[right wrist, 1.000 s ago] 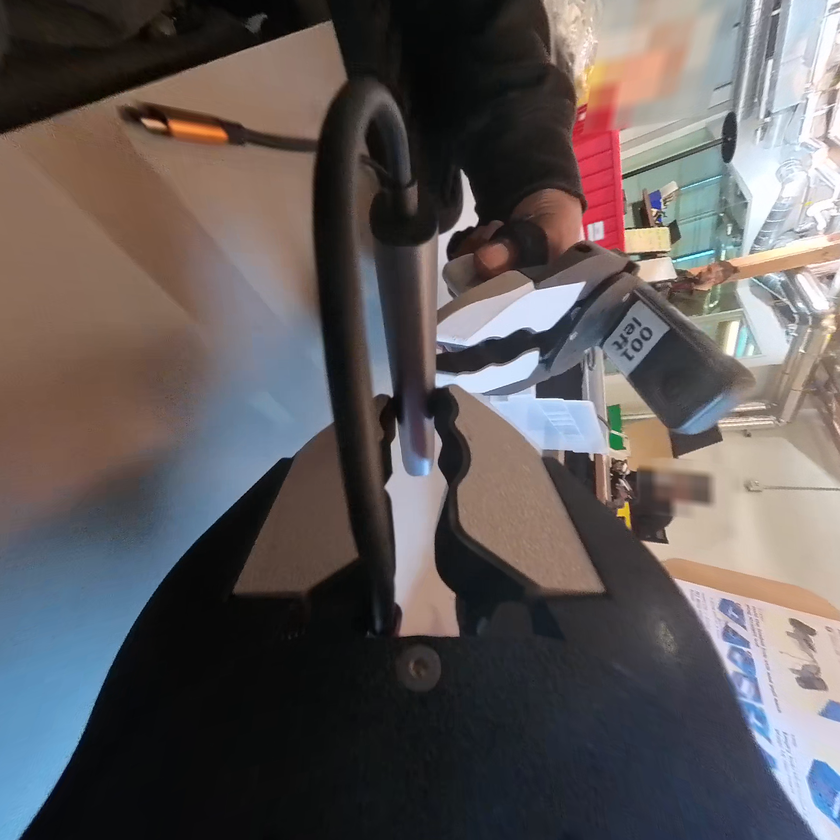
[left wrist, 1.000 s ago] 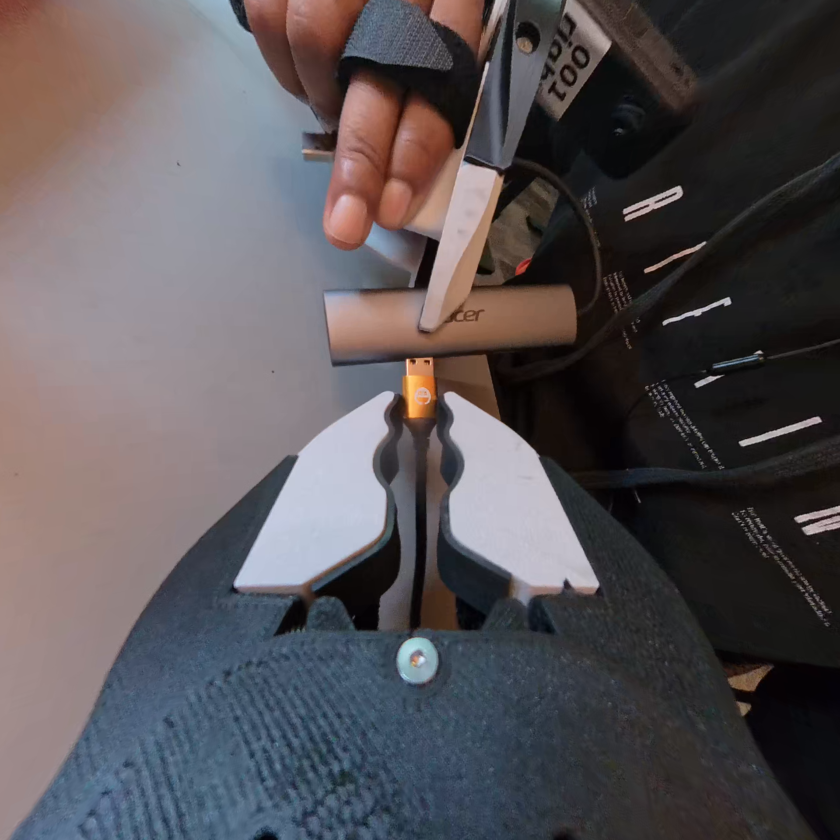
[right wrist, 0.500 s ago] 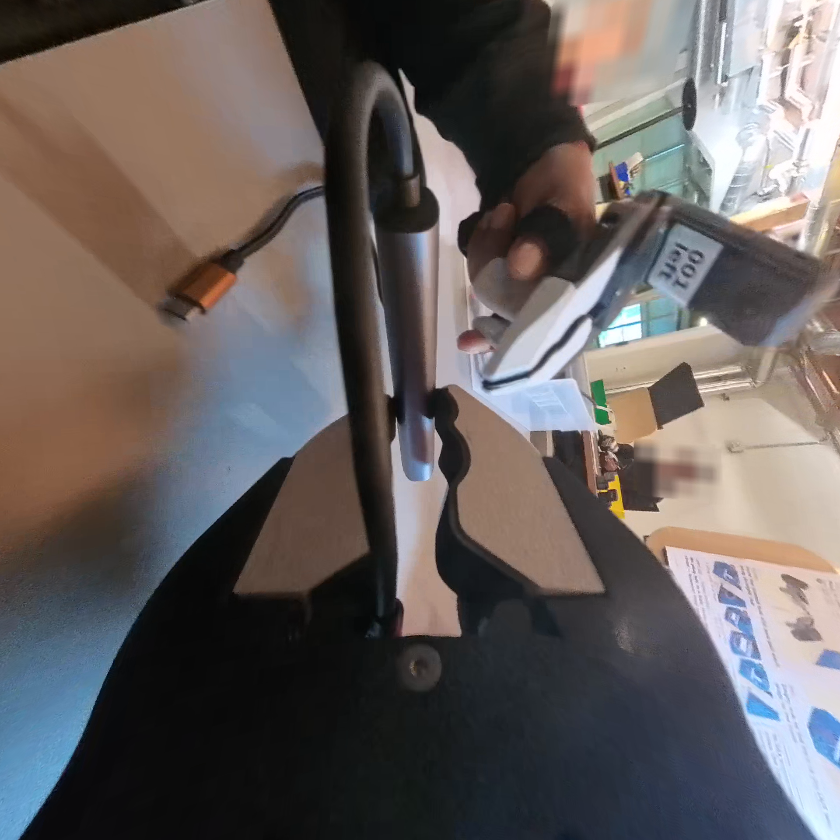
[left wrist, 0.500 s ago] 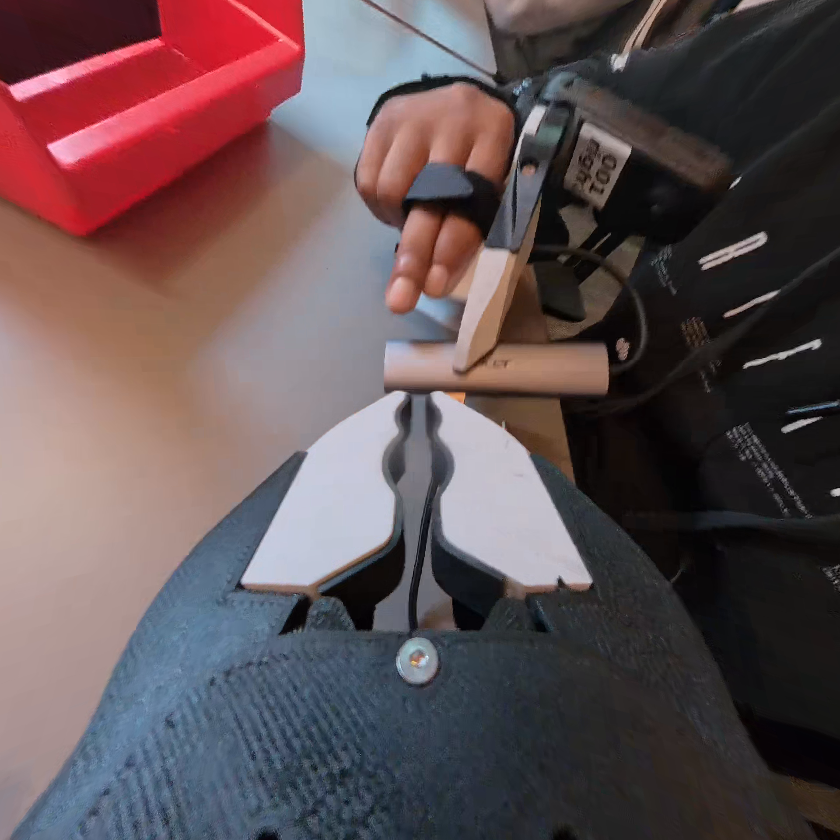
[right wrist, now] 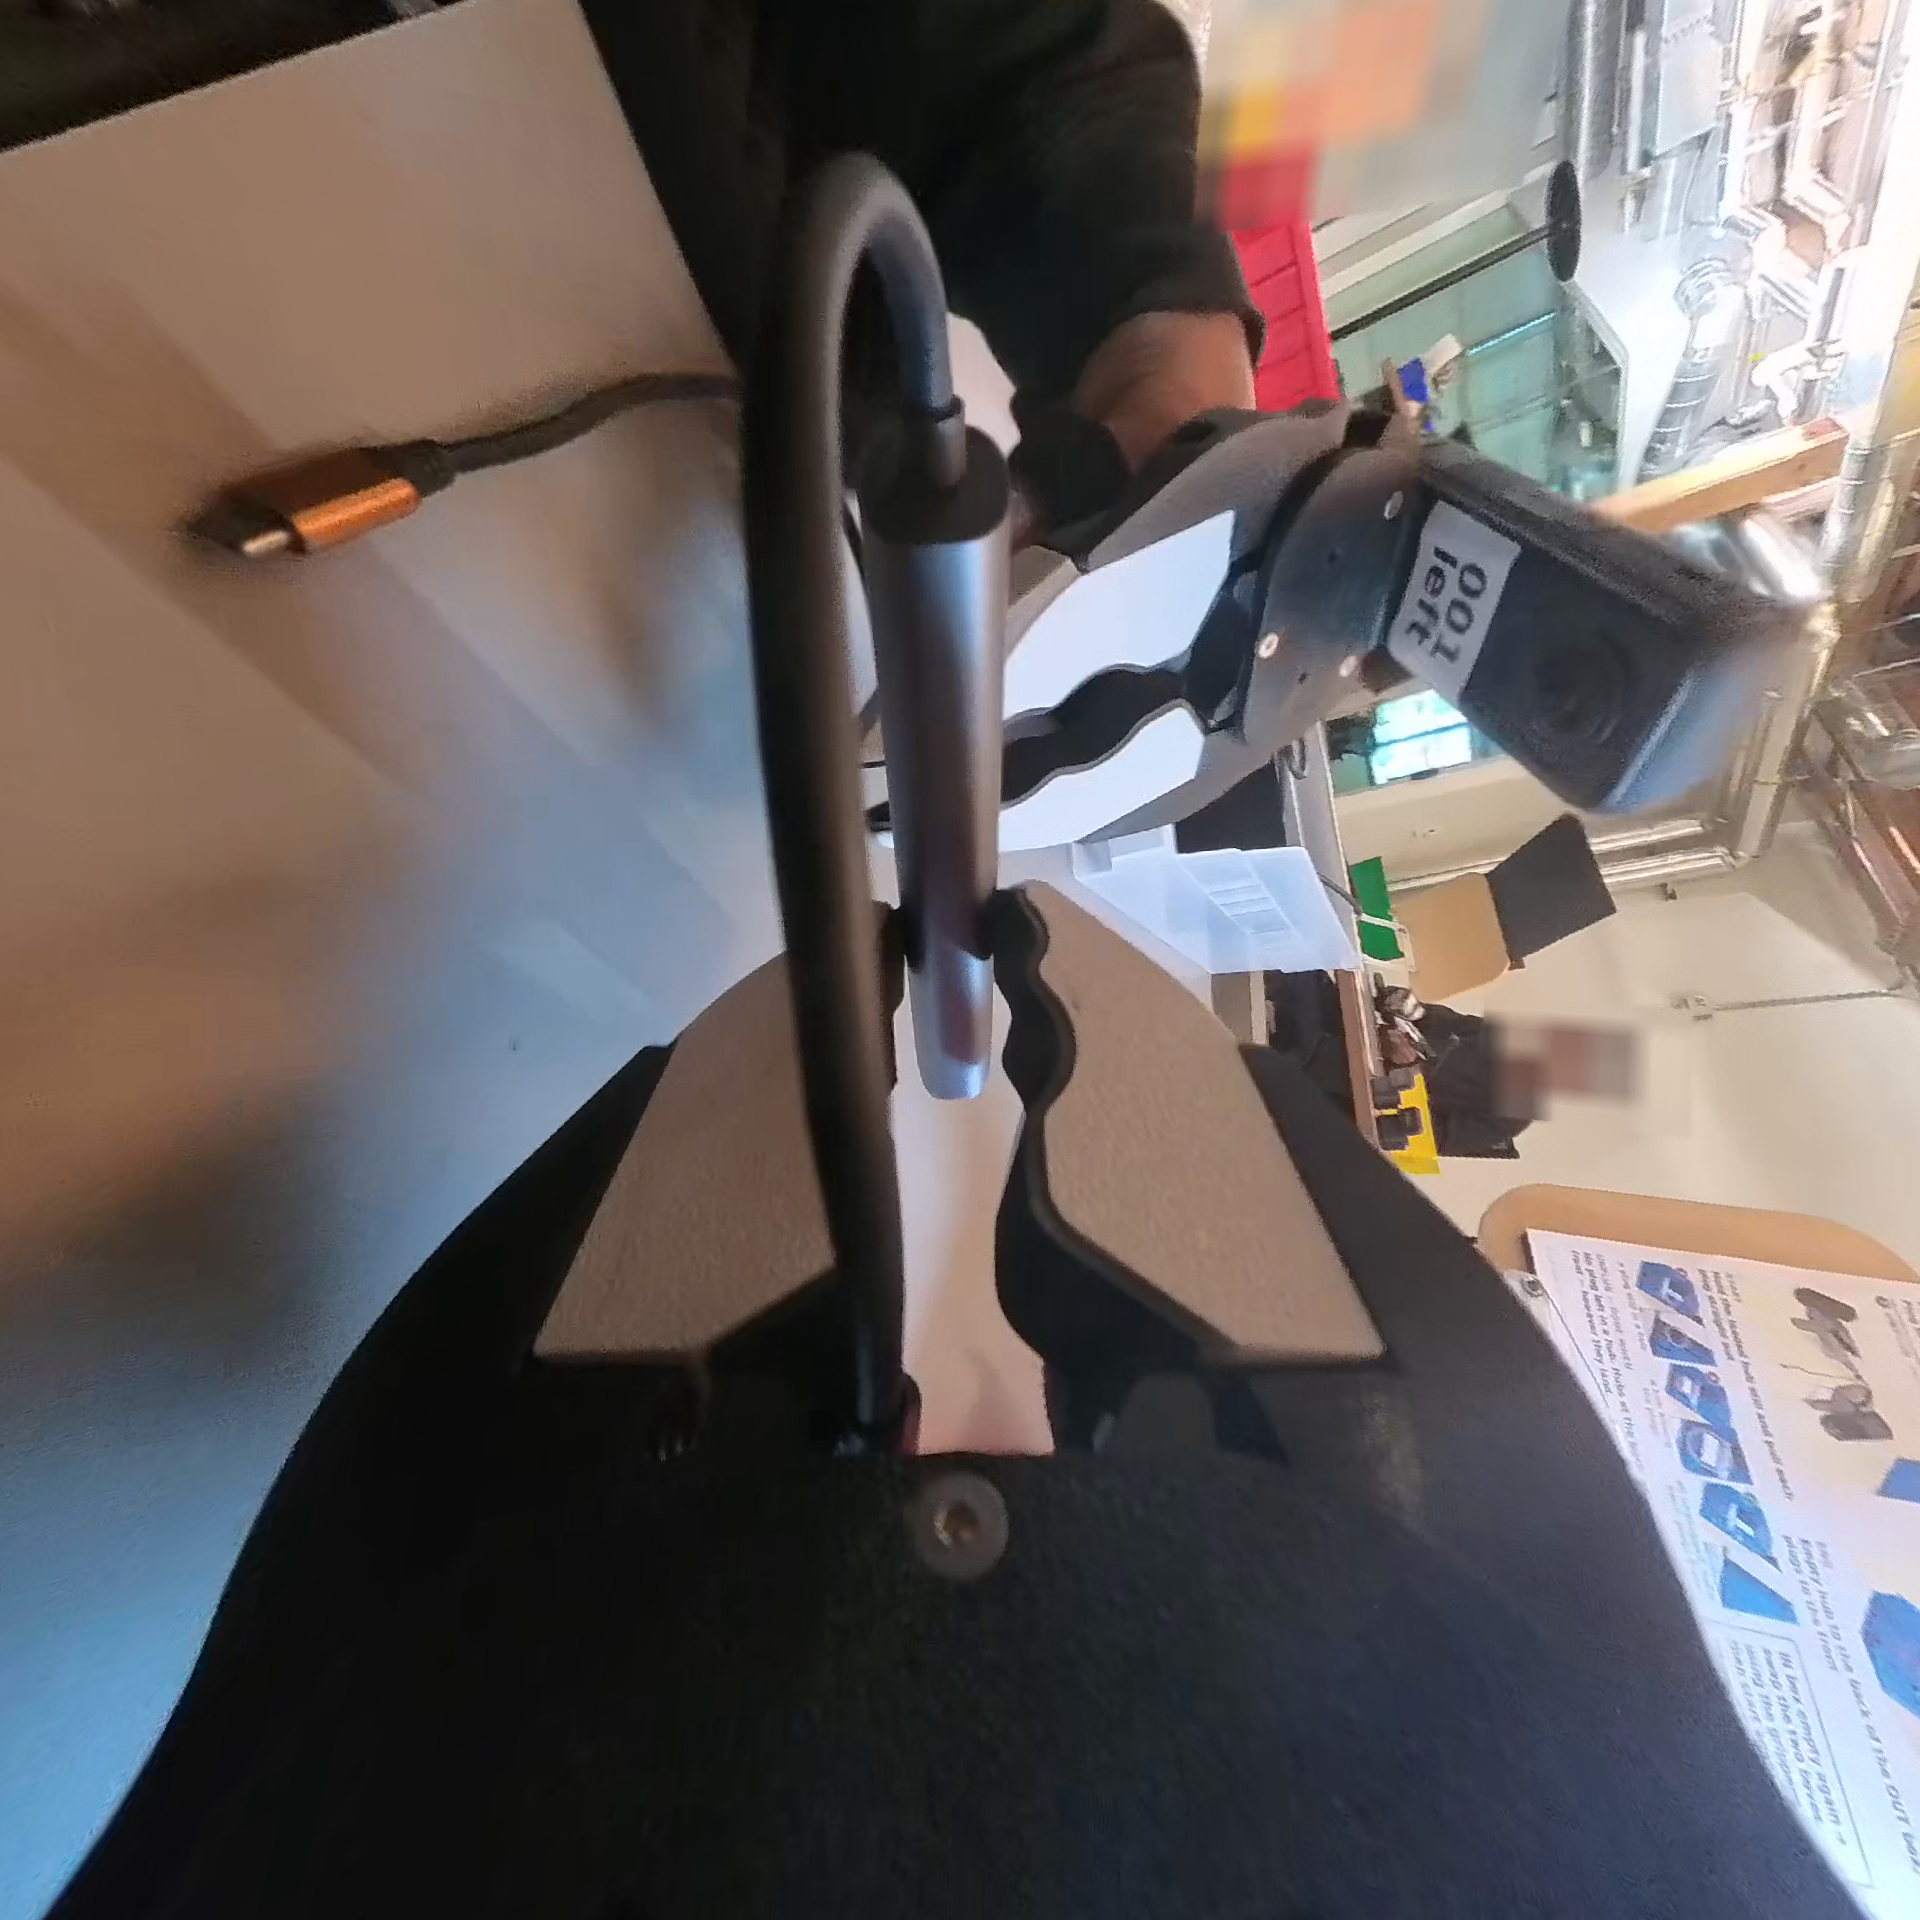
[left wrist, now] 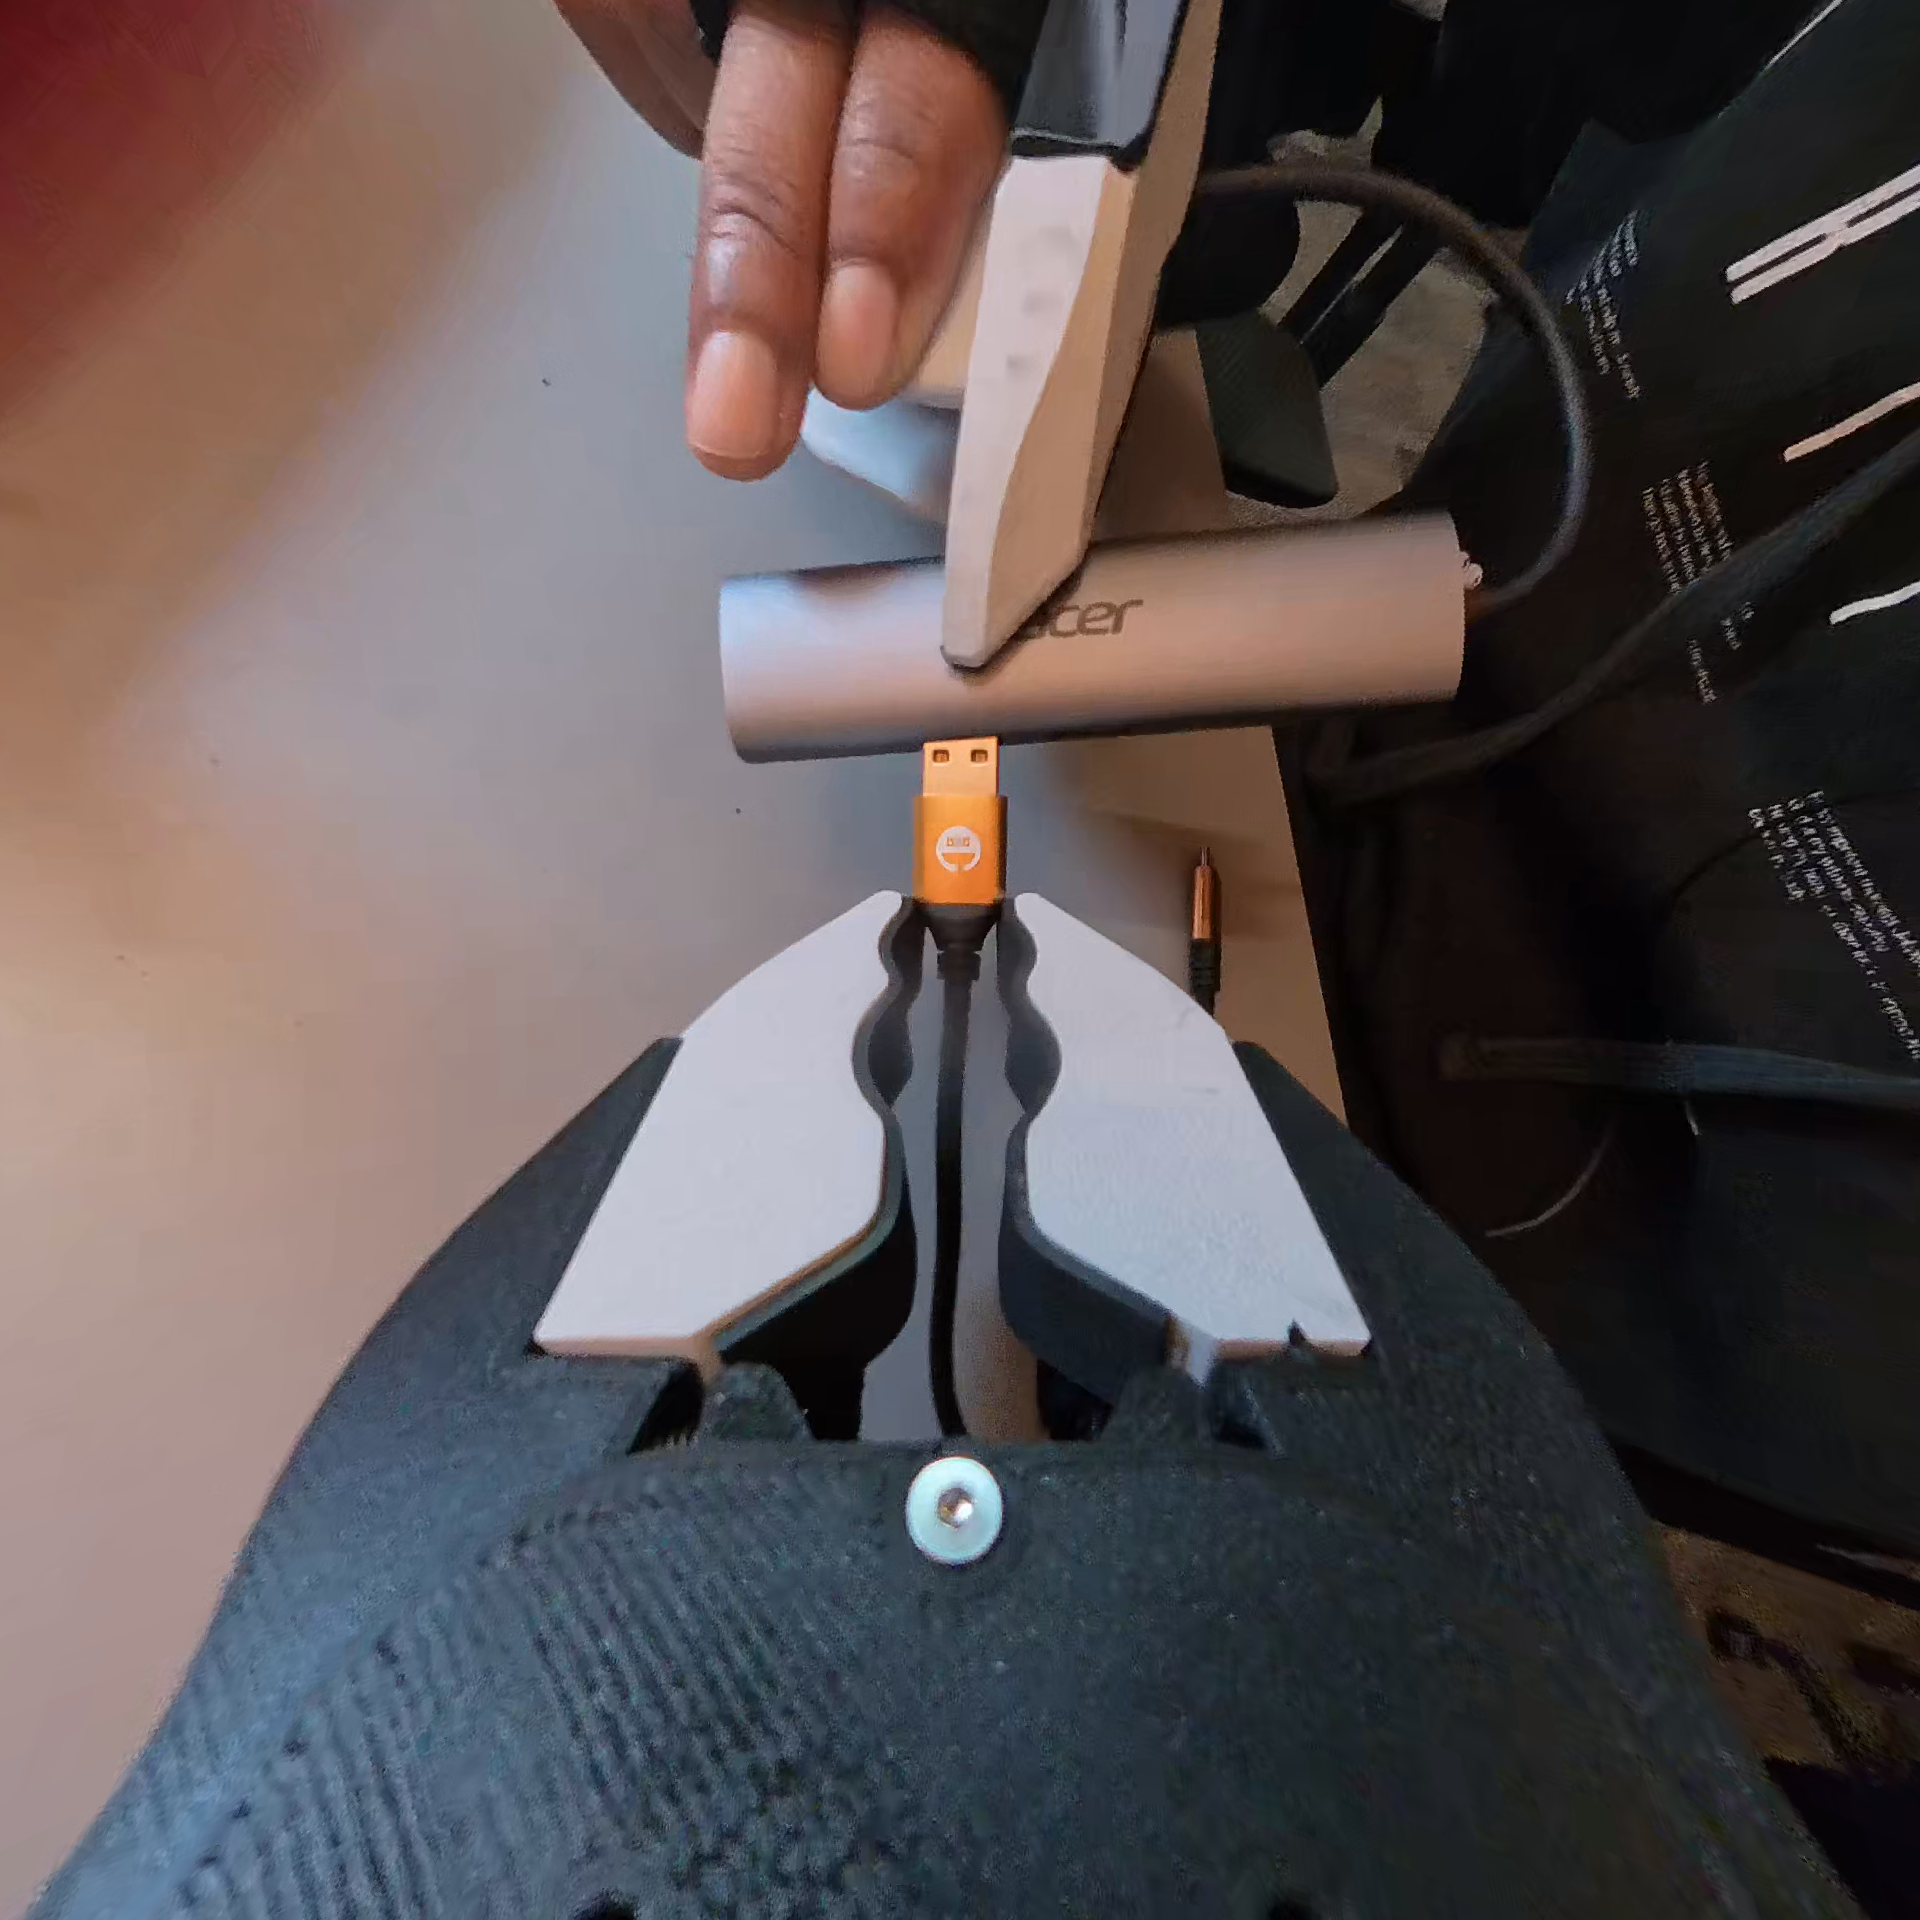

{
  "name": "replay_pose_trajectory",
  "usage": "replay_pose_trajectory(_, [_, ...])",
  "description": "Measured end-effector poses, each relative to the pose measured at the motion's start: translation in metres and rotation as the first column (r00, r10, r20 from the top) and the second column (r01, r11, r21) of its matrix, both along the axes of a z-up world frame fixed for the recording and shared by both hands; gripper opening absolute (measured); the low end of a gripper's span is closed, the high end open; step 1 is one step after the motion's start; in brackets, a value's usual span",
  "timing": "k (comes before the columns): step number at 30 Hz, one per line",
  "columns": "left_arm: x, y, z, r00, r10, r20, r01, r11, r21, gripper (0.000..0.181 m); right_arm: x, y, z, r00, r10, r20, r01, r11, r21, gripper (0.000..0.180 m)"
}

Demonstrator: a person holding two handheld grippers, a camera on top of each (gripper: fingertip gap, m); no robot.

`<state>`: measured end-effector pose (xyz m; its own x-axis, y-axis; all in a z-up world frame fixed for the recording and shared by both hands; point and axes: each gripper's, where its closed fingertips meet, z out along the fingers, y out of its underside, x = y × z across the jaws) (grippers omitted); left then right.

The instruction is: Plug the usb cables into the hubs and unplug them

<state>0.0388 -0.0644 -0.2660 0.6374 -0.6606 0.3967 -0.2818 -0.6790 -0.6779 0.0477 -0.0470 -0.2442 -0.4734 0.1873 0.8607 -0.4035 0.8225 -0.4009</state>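
Left claw (left wrist: 956,914) pinching orange USB plug (left wrist: 959,821), tip hidden in hub (left wrist: 1091,644), right claw (right wrist: 945,935) clamping hub

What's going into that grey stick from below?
An orange USB plug, its metal tip at the grey hub's edge, held by the left gripper. The port itself is hidden.

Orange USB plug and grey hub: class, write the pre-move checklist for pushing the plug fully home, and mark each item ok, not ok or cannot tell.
1. Left gripper shut on the orange USB plug: ok.
2. Right gripper clamps the grey hub: ok.
3. Plug lined up with the hub's side: ok; its metal tip meets the hub.
4. Plug fully seated: not ok; much bare metal shows.
5. Port itself visible: cannot tell; it is hidden.
6. Spare orange connector out of the way: ok; it lies on the table.
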Motion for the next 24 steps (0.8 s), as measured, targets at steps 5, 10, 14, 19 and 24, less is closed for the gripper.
replay_pose_trajectory(5, [0.001,-0.001,-0.002,1.000,-0.007,0.014,0.008,1.000,-0.023,0.013,0.004,-0.004,-0.007,0.998,0.023,0.051,-0.022,0.999,-0.028,0.017])
replay_pose_trajectory(10, [0.003,0.002,0.004,0.994,0.033,0.101,-0.028,0.998,-0.048,0.013,0.001,0.001,-0.008,0.999,-0.010,0.052,0.012,0.999,-0.041,0.017])
replay_pose_trajectory(14, [-0.002,0.009,-0.001,0.984,0.115,0.136,-0.103,0.990,-0.092,0.013,-0.002,0.002,-0.007,0.998,-0.043,0.043,0.045,0.998,-0.050,0.017])
replay_pose_trajectory(19, [-0.008,0.015,0.005,0.978,0.166,0.124,-0.159,0.985,-0.065,0.013,-0.013,0.014,-0.007,0.992,-0.128,0.006,0.128,0.991,-0.031,0.017])
replay_pose_trajectory(24, [-0.004,0.017,0.006,0.971,0.174,0.162,-0.163,0.983,-0.082,0.013,-0.011,0.006,0.000,0.995,-0.101,-0.010,0.100,0.994,-0.041,0.017])
